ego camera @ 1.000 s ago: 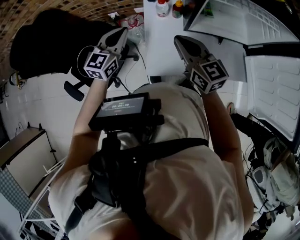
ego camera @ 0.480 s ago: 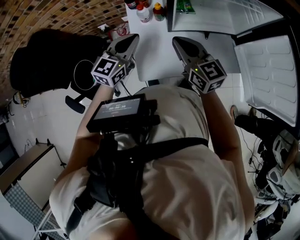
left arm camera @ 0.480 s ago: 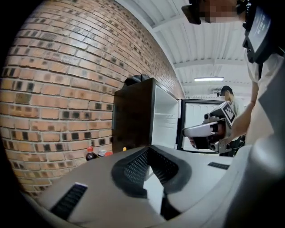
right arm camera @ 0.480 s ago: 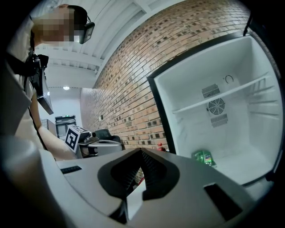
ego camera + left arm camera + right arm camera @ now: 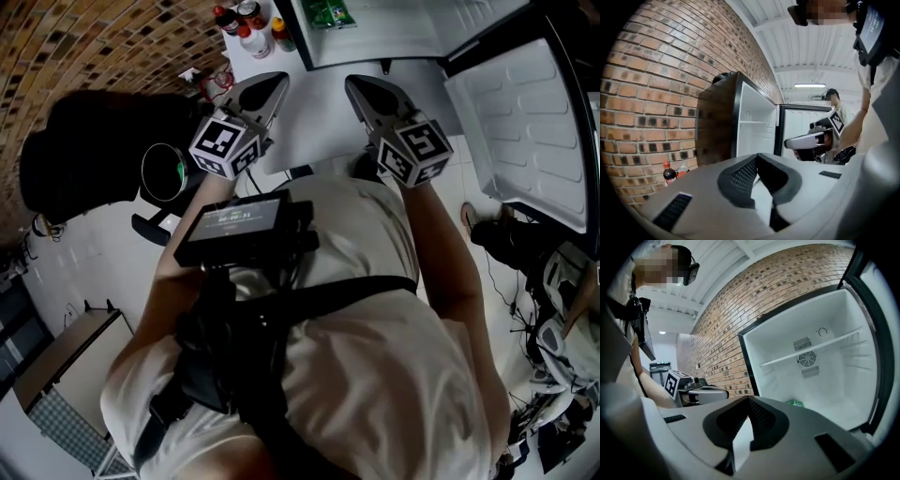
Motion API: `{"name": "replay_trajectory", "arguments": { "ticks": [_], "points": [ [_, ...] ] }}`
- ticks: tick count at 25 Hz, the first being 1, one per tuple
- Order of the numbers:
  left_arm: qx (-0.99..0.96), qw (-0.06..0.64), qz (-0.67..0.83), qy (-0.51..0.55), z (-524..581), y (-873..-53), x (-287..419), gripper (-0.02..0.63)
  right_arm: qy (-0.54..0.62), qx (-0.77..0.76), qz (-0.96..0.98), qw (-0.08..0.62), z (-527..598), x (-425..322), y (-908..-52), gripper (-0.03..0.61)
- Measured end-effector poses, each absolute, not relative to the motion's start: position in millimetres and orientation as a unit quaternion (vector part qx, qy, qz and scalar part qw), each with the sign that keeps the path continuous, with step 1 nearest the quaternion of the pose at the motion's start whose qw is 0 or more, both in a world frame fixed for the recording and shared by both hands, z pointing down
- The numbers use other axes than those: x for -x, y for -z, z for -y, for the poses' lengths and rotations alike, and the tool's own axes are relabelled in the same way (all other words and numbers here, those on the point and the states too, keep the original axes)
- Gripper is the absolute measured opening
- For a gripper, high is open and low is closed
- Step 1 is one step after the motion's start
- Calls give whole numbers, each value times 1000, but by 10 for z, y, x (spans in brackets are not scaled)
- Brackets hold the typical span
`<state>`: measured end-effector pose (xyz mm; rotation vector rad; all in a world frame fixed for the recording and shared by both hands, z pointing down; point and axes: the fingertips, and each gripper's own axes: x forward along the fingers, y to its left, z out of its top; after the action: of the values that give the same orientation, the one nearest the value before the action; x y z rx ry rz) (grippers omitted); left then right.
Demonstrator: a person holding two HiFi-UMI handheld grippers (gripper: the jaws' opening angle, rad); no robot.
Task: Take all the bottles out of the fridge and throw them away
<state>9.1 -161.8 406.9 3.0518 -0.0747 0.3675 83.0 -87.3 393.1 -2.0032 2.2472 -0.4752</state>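
Note:
Several bottles [image 5: 255, 36] with red and yellow caps stand together on a white surface by the brick wall, left of the fridge; two of these bottles [image 5: 671, 173] show in the left gripper view. The fridge [image 5: 394, 28] stands open, with a small green item [image 5: 328, 11] on its floor, also visible as the green item [image 5: 796, 403] in the right gripper view. My left gripper [image 5: 272, 86] and right gripper [image 5: 361, 86] are held side by side in front of the fridge, apart from the bottles. The left gripper [image 5: 757, 157] and the right gripper [image 5: 748, 399] are both shut and empty.
The fridge door [image 5: 516, 122] hangs open at the right. A brick wall [image 5: 112, 37] runs along the left, with a black chair [image 5: 94, 141] below it. Shoes and cables [image 5: 553, 319] lie on the floor at the right. Another person [image 5: 832, 96] stands beyond the fridge.
The view has swung toward the fridge, which has gone from upper right to upper middle. Both grippers moved with the turn, and the left one has come closer to the right.

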Motion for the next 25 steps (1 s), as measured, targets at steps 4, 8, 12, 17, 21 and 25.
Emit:
{"name": "replay_trajectory", "arguments": {
  "ticks": [4,8,12,17,21,25],
  "points": [
    [-993,37,6,-116,1505,-4002,-334,9,154,668,-727,50,784,-1036,-3904,6],
    [-993,37,-13,-113,1389,-3976,-544,8,154,678,-716,56,692,-1214,-3892,6],
    [-993,38,-25,-108,1290,-3969,-739,8,155,685,-709,60,609,-1368,-3916,6],
    [-993,42,-38,-108,1184,-3953,-944,6,159,691,-703,62,544,-1540,-3931,6],
    [-993,44,-45,-104,1137,-3938,-1066,5,156,691,-704,56,533,-1647,-3958,6],
    [-993,39,-47,-102,1121,-3926,-1140,5,153,689,-706,57,558,-1707,-3943,6]
  ]
}}
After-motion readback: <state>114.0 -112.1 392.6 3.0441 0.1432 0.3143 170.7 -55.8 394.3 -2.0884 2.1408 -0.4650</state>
